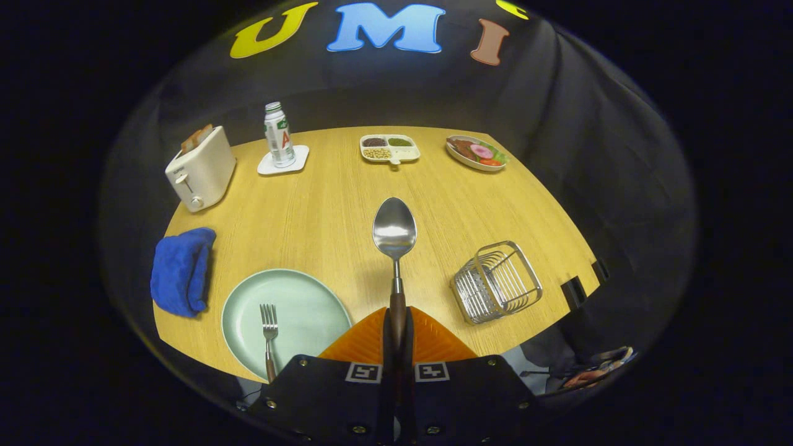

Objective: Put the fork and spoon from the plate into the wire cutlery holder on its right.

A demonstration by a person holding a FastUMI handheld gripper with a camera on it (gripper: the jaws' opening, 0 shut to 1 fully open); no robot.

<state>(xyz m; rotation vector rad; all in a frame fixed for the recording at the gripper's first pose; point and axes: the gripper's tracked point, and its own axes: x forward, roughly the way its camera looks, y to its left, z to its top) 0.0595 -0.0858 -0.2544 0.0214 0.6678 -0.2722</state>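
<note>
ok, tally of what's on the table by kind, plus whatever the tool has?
Cutlery: 2 - spoon gripped in the tool, fork on the green plate
Dishes: 4 - green plate, divided snack tray, food plate, coaster
Wire holder: 1
Toaster: 1
Bottle: 1
Blue cloth: 1
Total: 10

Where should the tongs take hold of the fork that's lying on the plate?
Probably at the dark handle end of the fork, coming from above. It lies flat on the plate, tines pointing away, and the handle reaches the near rim, which gives room to close across it. The tongs are now shut on the spoon.
</note>
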